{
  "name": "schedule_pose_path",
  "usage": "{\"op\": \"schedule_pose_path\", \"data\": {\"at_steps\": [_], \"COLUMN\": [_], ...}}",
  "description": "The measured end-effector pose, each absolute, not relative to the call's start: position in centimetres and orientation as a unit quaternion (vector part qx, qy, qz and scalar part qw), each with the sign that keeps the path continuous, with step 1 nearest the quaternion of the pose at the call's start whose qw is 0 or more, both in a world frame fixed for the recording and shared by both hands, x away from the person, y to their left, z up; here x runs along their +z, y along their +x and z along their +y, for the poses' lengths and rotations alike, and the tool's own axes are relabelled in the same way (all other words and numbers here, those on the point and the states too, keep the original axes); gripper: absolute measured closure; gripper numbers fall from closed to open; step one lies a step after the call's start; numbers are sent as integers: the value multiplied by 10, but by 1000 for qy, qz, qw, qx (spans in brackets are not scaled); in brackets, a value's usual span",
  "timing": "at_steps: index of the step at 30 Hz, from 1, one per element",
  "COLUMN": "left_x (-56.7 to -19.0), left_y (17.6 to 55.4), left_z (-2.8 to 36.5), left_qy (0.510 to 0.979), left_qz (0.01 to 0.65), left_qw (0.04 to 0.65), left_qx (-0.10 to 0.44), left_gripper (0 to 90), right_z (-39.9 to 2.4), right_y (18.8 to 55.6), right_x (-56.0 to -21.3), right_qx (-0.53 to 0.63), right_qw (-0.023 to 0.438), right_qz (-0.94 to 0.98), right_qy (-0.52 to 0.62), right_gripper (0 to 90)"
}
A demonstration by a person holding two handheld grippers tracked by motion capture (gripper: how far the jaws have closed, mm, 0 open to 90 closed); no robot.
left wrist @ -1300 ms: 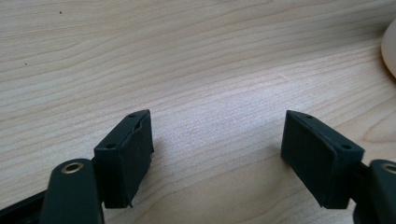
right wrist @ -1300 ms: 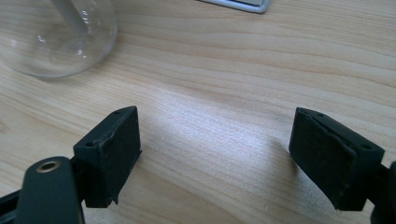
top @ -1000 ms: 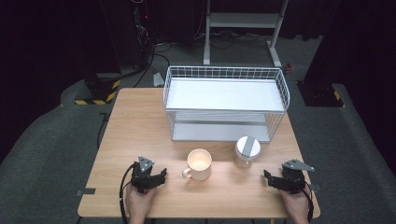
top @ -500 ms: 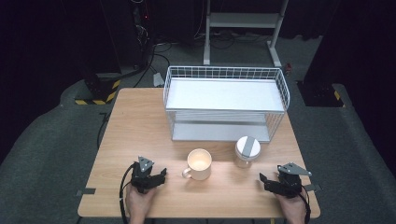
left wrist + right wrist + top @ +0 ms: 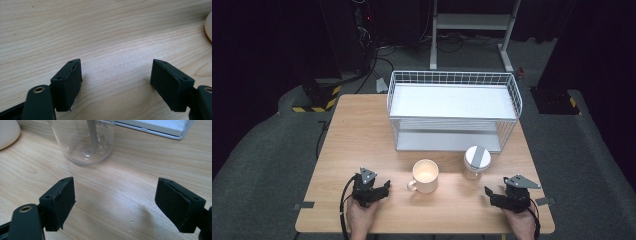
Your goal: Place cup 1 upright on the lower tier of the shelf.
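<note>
High view: left gripper (image 5: 382,188) jaws spread, empty, just left of cream mug (image 5: 425,175) | right gripper (image 5: 490,192) jaws spread, empty, near clear lidded jar (image 5: 476,162) | both on wooden table (image 5: 362,130), before white wire rack (image 5: 452,107).

The wire rack (image 5: 454,111) stood at the far middle of the worktop (image 5: 352,145). In front of it the mug (image 5: 425,175) sat left of the lidded jar (image 5: 477,161), the two near but apart. The left gripper (image 5: 382,186) rested at the near edge, left of the mug. The right gripper (image 5: 490,192) lay at the near edge, just in front of the jar, jaws apart over bare worktop.
</note>
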State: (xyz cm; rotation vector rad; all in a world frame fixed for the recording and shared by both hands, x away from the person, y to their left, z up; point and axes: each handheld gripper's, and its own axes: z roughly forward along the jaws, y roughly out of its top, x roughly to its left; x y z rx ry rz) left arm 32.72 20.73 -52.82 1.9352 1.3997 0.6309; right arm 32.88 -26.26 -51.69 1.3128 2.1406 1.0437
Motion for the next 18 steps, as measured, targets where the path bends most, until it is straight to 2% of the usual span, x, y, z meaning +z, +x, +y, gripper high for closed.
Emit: {"op": "schedule_pose_path", "data": {"at_steps": [18], "left_x": [-528], "left_y": [327], "left_z": [207], "left_qy": [740], "left_qz": [535], "left_qw": [329], "left_qx": [241], "left_gripper": [254], "right_z": [-244], "right_y": [336], "right_x": [-511], "right_qx": [391], "right_qw": [199], "right_qz": [777], "right_qy": [452], "right_gripper": [149]}}
